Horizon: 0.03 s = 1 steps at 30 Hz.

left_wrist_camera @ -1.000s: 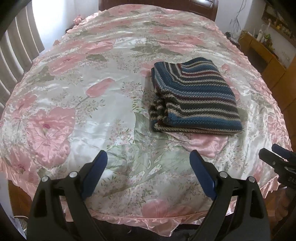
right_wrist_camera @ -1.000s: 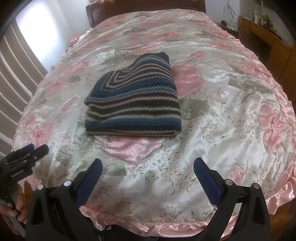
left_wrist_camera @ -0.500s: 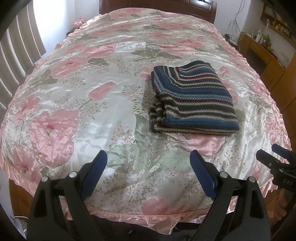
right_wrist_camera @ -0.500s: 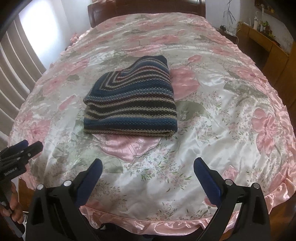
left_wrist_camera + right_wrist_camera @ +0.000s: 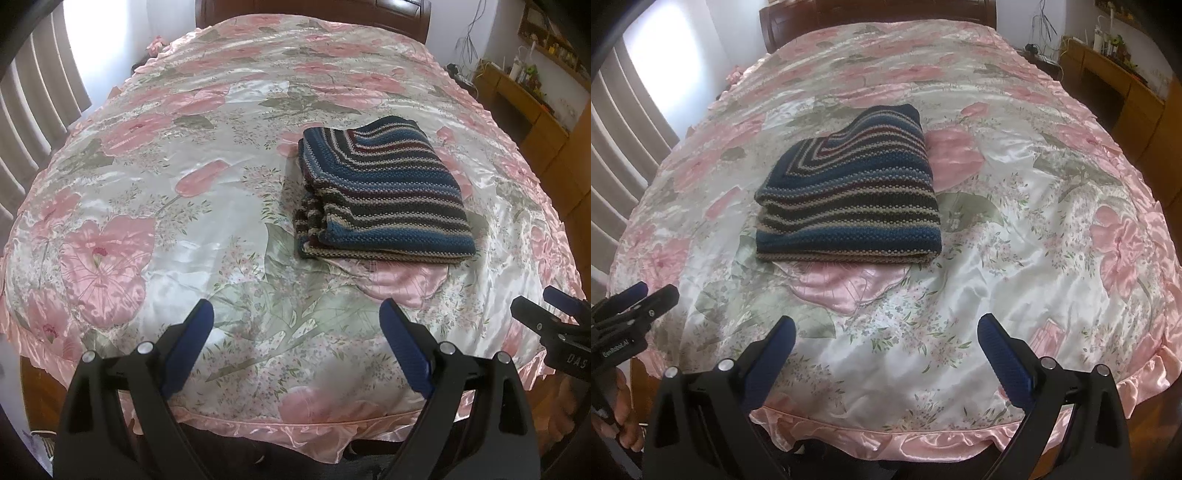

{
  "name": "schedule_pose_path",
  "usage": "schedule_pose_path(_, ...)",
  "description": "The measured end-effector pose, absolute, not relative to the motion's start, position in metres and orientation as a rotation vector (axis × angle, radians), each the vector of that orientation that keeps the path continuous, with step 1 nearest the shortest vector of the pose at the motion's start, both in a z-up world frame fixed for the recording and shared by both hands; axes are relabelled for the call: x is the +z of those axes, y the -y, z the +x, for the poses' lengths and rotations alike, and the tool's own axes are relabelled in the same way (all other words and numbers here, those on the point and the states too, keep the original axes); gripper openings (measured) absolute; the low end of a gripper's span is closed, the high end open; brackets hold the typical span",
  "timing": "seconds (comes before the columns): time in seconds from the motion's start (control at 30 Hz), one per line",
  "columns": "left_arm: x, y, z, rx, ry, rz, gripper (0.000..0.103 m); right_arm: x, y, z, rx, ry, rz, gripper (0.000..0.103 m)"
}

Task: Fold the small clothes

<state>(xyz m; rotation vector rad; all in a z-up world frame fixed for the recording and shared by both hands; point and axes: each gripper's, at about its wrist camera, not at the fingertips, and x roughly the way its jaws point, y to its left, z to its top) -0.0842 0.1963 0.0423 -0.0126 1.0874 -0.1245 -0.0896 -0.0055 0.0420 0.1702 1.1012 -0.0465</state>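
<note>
A blue, dark and beige striped knit garment (image 5: 380, 195) lies folded into a thick rectangle on the floral satin bedspread (image 5: 155, 177); the right wrist view shows the same garment (image 5: 849, 199) left of centre. My left gripper (image 5: 297, 317) hovers open over the near edge of the bed, well short of the garment, with nothing between its fingers. My right gripper (image 5: 886, 330) is open too, equally far back and empty. Each gripper shows at the edge of the other's view: the right gripper (image 5: 554, 328), the left gripper (image 5: 631, 306).
A dark wooden headboard (image 5: 310, 11) stands at the far end of the bed. Curtains (image 5: 33, 96) hang on the left by a bright window. A wooden cabinet (image 5: 532, 107) with small items stands at the right. A person's hand (image 5: 624, 417) holds the left gripper.
Both grippers have drawn back toward the foot of the bed, so the folded garment sits farther off. The garment itself has not moved.
</note>
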Motion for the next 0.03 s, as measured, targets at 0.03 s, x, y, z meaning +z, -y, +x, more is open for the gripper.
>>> schedule_pose_path(0.03, 0.0425, -0.1961, -0.0844, -0.123, -1.086, -0.013, 0.091, 0.0421, 0.0054, -0.0896, -0.045, -1.100, 0.169, 0.099)
